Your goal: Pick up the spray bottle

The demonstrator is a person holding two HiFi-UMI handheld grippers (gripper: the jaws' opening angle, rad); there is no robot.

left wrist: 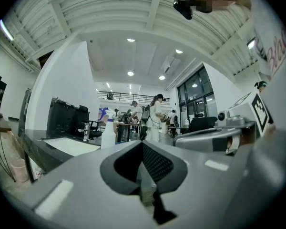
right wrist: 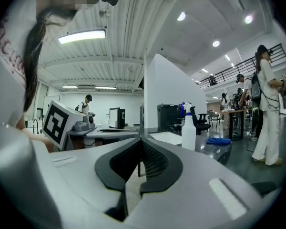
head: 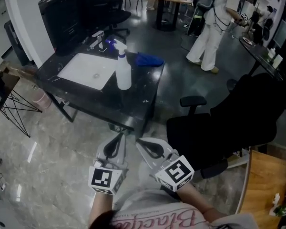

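Note:
A white spray bottle (head: 123, 72) with a blue collar stands upright near the middle of a dark table (head: 133, 104). It also shows far ahead in the left gripper view as the spray bottle (left wrist: 107, 135), and in the right gripper view as the spray bottle (right wrist: 188, 129). My left gripper (head: 119, 135) and right gripper (head: 139, 141) are held side by side in front of the table's near edge, well short of the bottle. Both point level toward the table. The left gripper (left wrist: 142, 144) is shut and empty, and so is the right gripper (right wrist: 141, 140).
A white sheet (head: 88, 70) lies left of the bottle and a blue cloth (head: 149, 59) behind it. A black case (head: 62, 18) stands at the table's far left. A black office chair (head: 229, 123) is to my right. A person in white (head: 214, 27) stands beyond.

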